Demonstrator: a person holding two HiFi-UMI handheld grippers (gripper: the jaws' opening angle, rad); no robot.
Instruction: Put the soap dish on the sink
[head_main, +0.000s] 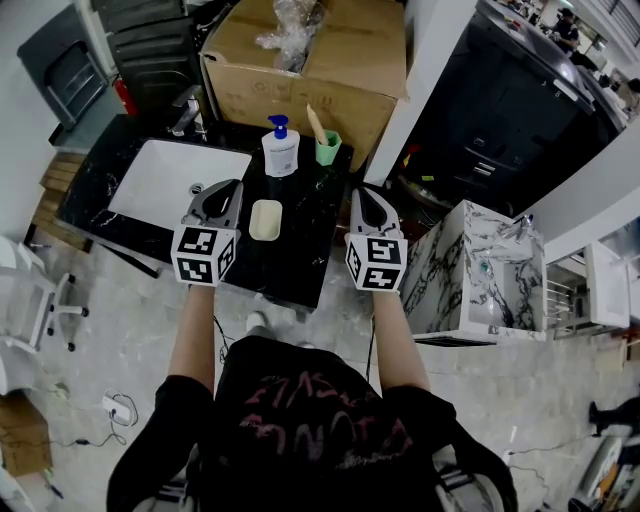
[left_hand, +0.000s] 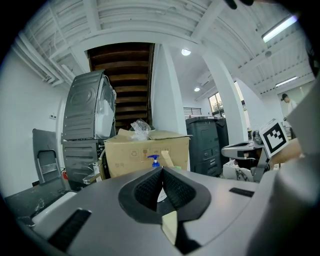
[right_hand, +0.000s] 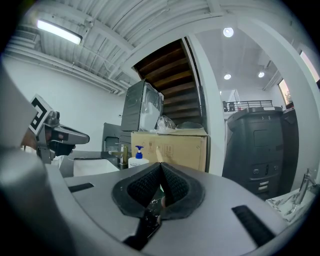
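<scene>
A cream soap dish (head_main: 265, 220) lies flat on the black marble counter (head_main: 300, 265), just right of the white sink basin (head_main: 170, 178). My left gripper (head_main: 225, 188) hovers at the dish's left, over the basin's right edge, jaws shut and empty. In the left gripper view the left gripper (left_hand: 161, 171) has its pads together, and a cream sliver, likely the dish (left_hand: 170, 226), shows below them. My right gripper (head_main: 362, 193) is to the right of the dish, near the counter's right edge. It is also shut with nothing in it, its pads meeting in the right gripper view (right_hand: 161, 165).
A white soap bottle (head_main: 281, 150) with a blue pump and a green cup (head_main: 327, 148) stand behind the dish. The faucet (head_main: 188, 115) is at the back of the basin. A large cardboard box (head_main: 310, 60) sits behind the counter, and a marble cabinet (head_main: 480, 270) to its right.
</scene>
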